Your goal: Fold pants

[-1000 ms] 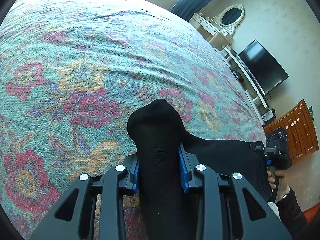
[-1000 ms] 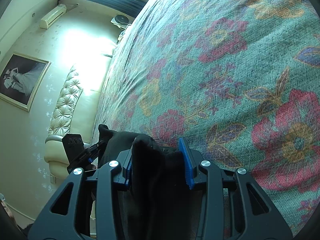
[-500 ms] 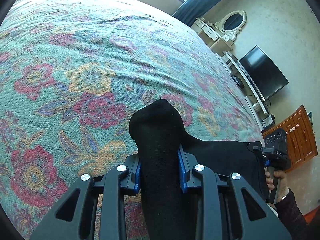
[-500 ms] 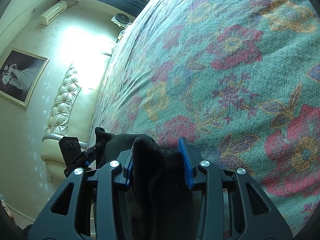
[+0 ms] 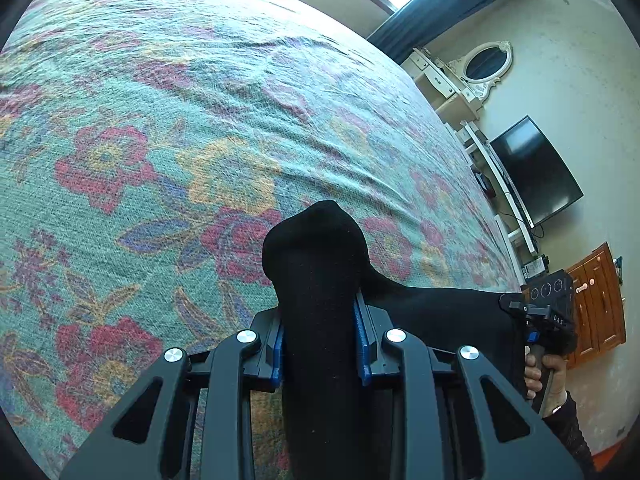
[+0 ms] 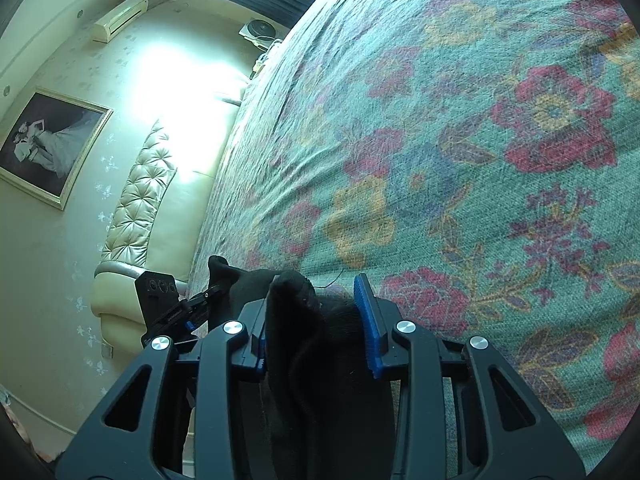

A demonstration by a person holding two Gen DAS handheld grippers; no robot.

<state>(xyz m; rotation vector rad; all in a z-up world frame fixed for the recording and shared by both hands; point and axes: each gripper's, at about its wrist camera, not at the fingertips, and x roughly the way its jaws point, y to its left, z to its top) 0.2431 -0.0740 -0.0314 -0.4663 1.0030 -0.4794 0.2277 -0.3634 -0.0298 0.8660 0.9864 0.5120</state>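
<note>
Jaws of the left gripper (image 5: 320, 344) are clamped on a thick bunch of the black knit pants (image 5: 320, 320), the blue pads pressing in from both sides while a rounded lump of cloth pokes out beyond the tips at the centre of the left wrist frame. Jaws of the right gripper (image 6: 316, 344) also hold a bunch of that black cloth; they have just been closing further, with the fabric between them, though the right-hand blue pad shows some bare face where the cloth sits lower. Between the two grips the garment runs as a dark band: in the left view it stretches toward the lower right of the frame, where the other gripper and the person's hand (image 5: 546, 376) appear; in the right view it leads to the lower left. So the long axis of the held edge lies across, from one gripper to the other, low over the near edge of the floral green bedspread (image 5: 200, 140), whose open surface fills the upper part of both frames. Judging from this, the coming move is to carry the edge forward over the bed, both hands equally placed for it.
</note>
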